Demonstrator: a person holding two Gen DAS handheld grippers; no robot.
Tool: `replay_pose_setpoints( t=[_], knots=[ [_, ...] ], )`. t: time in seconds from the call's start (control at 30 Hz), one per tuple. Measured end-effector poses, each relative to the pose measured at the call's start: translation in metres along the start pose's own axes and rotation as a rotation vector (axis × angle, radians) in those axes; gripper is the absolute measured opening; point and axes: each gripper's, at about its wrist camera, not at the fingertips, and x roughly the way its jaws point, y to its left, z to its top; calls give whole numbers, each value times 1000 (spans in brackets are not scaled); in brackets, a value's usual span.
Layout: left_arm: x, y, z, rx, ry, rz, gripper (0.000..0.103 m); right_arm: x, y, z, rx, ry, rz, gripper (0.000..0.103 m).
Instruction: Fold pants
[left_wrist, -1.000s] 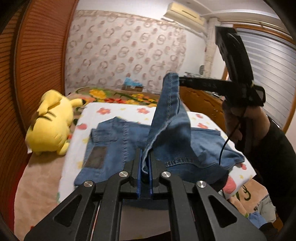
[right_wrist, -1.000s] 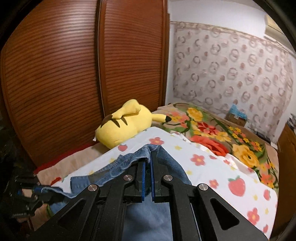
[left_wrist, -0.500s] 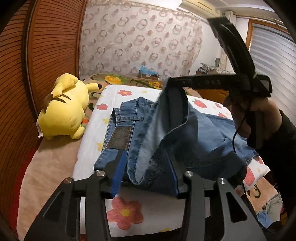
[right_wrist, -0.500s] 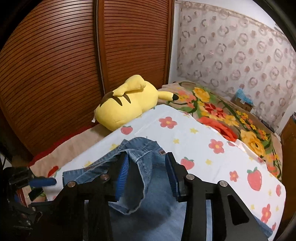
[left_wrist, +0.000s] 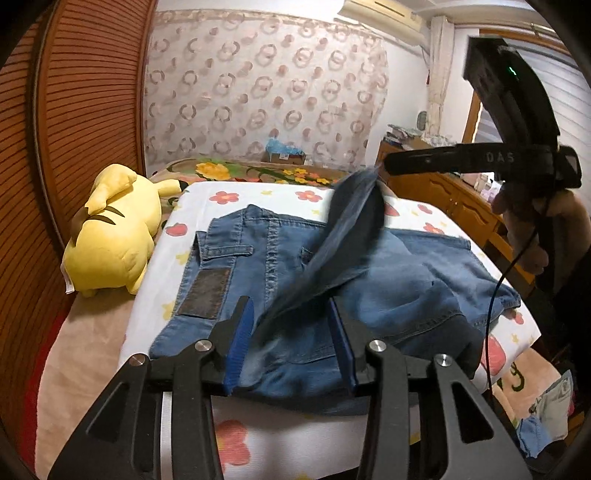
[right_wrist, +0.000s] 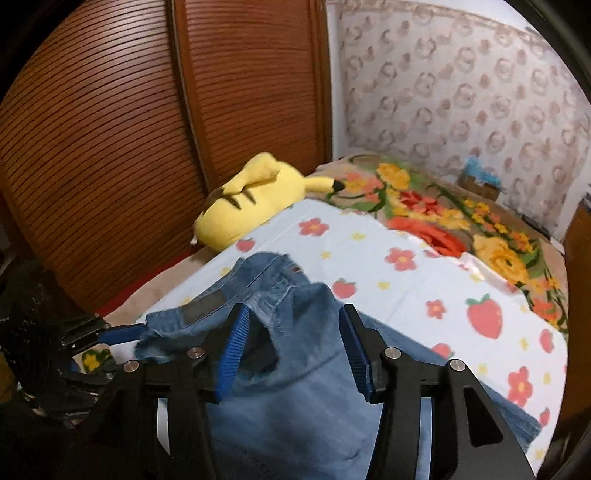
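Beneath blurred jeans, perhaps sheet.

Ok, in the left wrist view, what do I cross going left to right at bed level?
Wooden slatted door → yellow plush → jeans → right tool and the hand holding it.

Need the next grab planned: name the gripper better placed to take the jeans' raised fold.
Probably left: the left gripper is open low around the raised fold of the jeans; the right gripper hovers higher.
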Motion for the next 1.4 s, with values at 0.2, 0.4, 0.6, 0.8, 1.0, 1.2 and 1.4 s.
replay_pose_setpoints(
  t=[0.2,0.4,0.6,0.8,1.0,1.2,1.4],
  knots=[
    [7,-2,-5,27,33,36,43,26,21,-3,-9,54,26,54],
    [-2,2,-8,26,6,25,41,12,13,-17,-14,22,-43,54],
    [-10,-5,-10,50,-19,-22,34,-22,-7,-65,41,5,-115,54],
    [15,0,-11,24,54,8,34,-39,-35,-118,155,22,-159,54],
    [42,7,-21,18,151,35,34,-36,-47,-155,237,36,-168,54],
    [42,6,-31,28,152,39,28,-31,-43,-178,266,36,-186,54],
    [6,18,-27,-6,31,66,7,-33,-40,-184,273,27,-182,54]
  ],
)
